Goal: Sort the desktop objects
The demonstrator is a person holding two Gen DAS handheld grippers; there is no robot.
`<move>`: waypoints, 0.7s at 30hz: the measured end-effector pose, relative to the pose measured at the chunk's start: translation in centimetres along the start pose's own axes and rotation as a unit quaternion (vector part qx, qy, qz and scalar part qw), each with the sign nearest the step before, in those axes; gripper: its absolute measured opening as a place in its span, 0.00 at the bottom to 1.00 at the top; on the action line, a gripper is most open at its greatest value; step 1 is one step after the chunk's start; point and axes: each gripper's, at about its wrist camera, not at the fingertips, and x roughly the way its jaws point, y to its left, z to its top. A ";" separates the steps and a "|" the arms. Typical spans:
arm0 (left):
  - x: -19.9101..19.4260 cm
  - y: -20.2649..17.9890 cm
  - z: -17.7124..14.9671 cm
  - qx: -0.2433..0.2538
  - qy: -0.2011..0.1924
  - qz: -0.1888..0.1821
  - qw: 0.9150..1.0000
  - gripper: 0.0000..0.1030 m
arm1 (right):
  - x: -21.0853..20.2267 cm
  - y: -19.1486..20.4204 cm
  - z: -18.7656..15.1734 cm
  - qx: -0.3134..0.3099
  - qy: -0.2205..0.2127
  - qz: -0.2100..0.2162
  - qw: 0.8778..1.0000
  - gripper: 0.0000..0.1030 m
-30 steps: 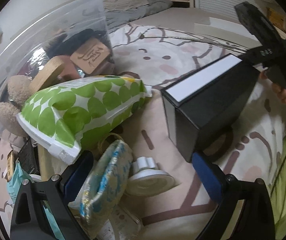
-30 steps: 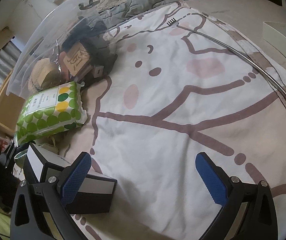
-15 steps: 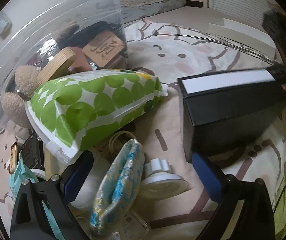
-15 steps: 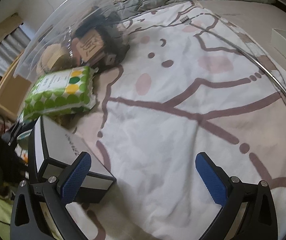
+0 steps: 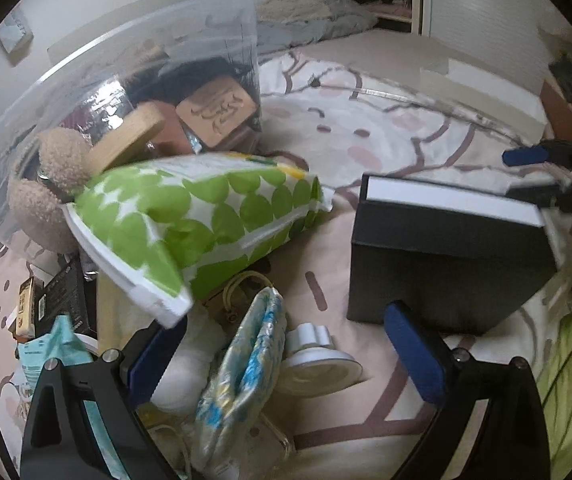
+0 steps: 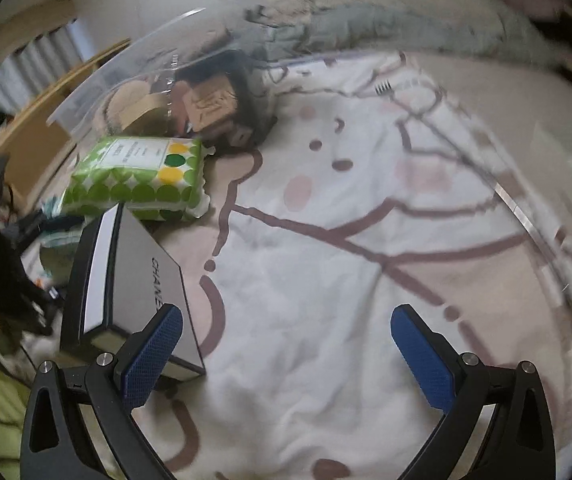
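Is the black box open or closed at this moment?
Closed. The lid sits flush on the black box, and its grey top shows no gap in either view.

The right gripper [image 5: 541, 172] is a blur at the right edge of the left view. The box's word [image 6: 157, 283] hides behind a blue finger [image 6: 154, 354]. The clear bin [image 6: 134, 80] is smeary.

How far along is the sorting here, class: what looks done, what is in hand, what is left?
Done: the clear bin already holds wooden blocks and a plush toy. In hand: nothing; the left hand-held gripper and right hand-held gripper are both open. Left: the black box, green dotted pack, blue patterned pouch and white holder lie outside the bin.
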 end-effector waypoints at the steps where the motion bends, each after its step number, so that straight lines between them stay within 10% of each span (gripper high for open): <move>1: -0.5 0.2 0.1 -0.004 -0.007 0.000 1.000 0.97 | -0.1 0.4 -0.2 -0.017 0.002 -0.002 1.000 1.00; 21: -1.3 0.1 2.6 -0.080 -0.029 -0.064 0.994 0.97 | 5.4 5.8 -4.5 -0.167 0.127 0.047 0.977 1.00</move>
